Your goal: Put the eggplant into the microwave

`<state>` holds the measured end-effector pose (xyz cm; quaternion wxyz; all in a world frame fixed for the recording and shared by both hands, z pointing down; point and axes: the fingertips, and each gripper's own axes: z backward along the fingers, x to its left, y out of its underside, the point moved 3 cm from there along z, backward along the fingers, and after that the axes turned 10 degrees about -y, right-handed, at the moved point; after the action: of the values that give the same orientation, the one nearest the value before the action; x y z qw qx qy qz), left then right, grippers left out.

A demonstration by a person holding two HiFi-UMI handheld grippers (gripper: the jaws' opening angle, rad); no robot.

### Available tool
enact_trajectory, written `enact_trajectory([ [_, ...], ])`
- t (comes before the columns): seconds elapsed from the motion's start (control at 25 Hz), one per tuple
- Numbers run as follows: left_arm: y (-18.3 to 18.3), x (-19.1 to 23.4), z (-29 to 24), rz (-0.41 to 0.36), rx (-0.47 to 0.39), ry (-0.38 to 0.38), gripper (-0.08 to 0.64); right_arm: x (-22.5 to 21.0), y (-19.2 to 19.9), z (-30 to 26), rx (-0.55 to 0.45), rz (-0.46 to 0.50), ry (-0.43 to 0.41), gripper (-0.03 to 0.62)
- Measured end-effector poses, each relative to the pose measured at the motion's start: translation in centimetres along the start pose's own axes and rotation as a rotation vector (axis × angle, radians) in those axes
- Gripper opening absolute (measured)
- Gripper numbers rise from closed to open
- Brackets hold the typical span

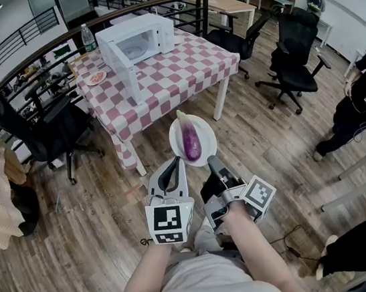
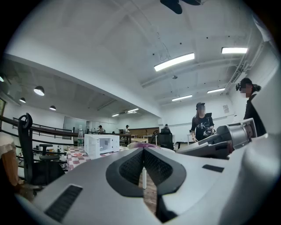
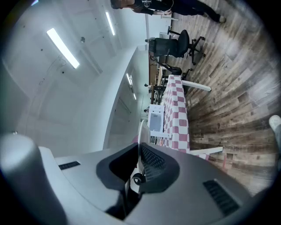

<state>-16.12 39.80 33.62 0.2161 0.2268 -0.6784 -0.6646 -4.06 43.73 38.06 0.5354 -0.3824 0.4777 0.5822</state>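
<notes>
A purple eggplant (image 1: 191,141) lies on a white plate (image 1: 175,133) held in the air over the wooden floor, short of the table. My right gripper (image 1: 210,159) is shut on the plate's near rim; in the right gripper view the plate (image 3: 141,132) runs edge-on into the jaws (image 3: 139,151). My left gripper (image 1: 172,166) is shut with nothing between its fingers, just beside the plate's near-left rim. The white microwave (image 1: 136,42) stands on the checked table (image 1: 180,75) with its door (image 1: 125,70) open. From the left gripper (image 2: 143,151) the eggplant (image 2: 139,144) and microwave (image 2: 101,143) lie ahead.
A small plate of food (image 1: 97,78) and a bottle (image 1: 88,37) stand on the table left of the microwave. Black office chairs stand at the left (image 1: 46,131) and right (image 1: 296,58). People (image 1: 360,110) are at the right. A railing (image 1: 32,31) runs behind the table.
</notes>
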Motion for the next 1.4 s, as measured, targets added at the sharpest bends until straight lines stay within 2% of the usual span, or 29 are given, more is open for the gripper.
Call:
enact_trajectory([
  [0.76, 0.0, 3.2, -0.9, 0.021, 0.006, -0.012, 0.003, -0.3, 1.9, -2.8, -0.018, -0.006, -0.008, 0.035],
  [1.04, 0.5, 5.2, -5.3, 0.037, 0.011, -0.043, 0.004, -2.5, 0.4, -6.8, 0.003, -0.019, 0.012, 0.035],
  [1.4, 0.8, 6.4, -13.3, 0.06, 0.031, -0.093, 0.003, -4.8, -3.9, -13.8, 0.059, -0.031, 0.004, 0.035],
])
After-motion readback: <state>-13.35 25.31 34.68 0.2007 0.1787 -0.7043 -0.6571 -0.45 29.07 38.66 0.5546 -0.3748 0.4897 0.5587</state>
